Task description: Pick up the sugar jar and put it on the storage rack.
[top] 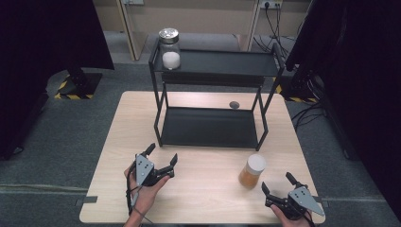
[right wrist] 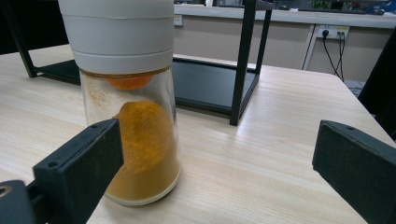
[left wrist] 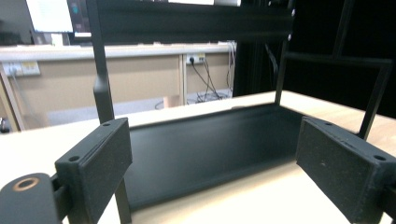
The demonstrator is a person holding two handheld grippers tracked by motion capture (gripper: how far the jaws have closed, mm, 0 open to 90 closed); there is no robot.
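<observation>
My left gripper [top: 161,156] sits jaws apart near the black metal two-tier shelf [top: 210,126]; right gripper [top: 277,184], also spread, beside the white-capped glass jar of orange powder [top: 252,171].

Legible text, labels, brands, numbers: none. Jar of orange powder [right wrist: 133,126]: no label visible on glass or white cap. Jar of white powder [top: 169,49] on rack top shelf: no readable marking. Monitor [left wrist: 56,16] in background: content too blurred to read.

orange-powder jar [top: 252,171] upright on table, white lid; white-filled, perhaps salt, jar [top: 169,48] atop rack.
</observation>
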